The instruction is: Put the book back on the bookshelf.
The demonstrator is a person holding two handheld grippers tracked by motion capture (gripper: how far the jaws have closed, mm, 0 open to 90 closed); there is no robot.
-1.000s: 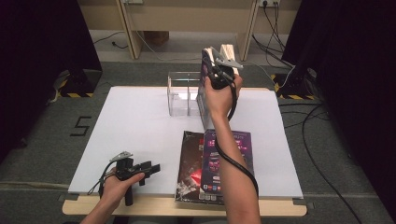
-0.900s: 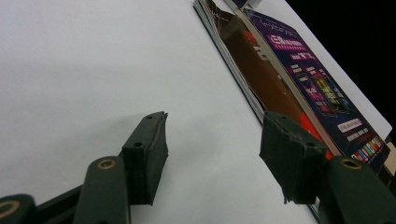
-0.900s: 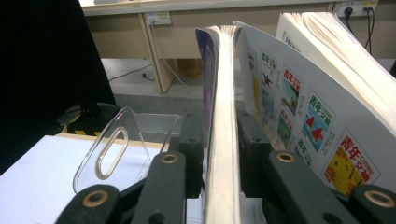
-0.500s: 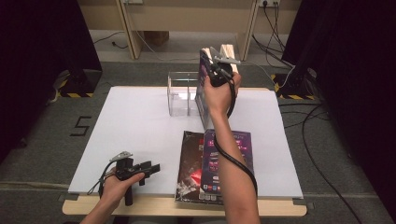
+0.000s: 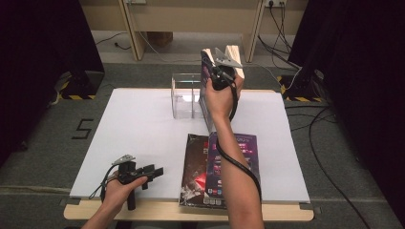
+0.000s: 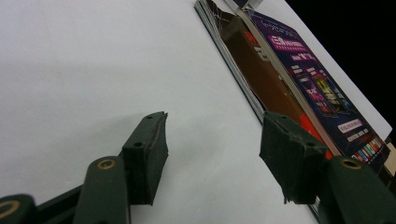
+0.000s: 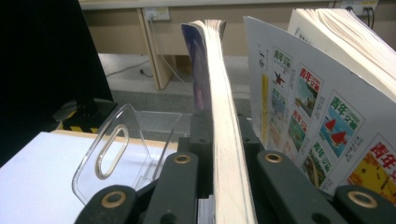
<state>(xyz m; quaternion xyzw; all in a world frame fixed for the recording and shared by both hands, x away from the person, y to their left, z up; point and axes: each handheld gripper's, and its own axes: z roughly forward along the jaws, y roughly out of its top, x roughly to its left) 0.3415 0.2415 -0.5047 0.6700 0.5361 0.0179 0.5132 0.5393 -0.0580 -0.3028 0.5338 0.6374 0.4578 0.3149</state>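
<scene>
Two grippers: one book in hand.
Right gripper [image 7: 219, 186]: jaws just closing, clamped on upright book [image 7: 219, 116], above clear rack [image 5: 187, 95].
Book: purple cover, cream page edges.
Left gripper [image 6: 212, 158]: apart, over surface [image 5: 133, 129].

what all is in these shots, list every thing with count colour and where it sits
held magazine: 1, purple cover, upright in the right gripper's fingers above the rack
rack: 1, clear plastic, far middle of the table
second upright magazine: 1, white cover with coloured pictures, right of the held one
flat magazines: 2, dark brown and purple, overlapping at the near edge
table: 1, white top
left gripper: 1, black, fingers apart with nothing between, low at the near left
right gripper: 1, black, clamped on the held magazine; its fingers have just been closing
</scene>
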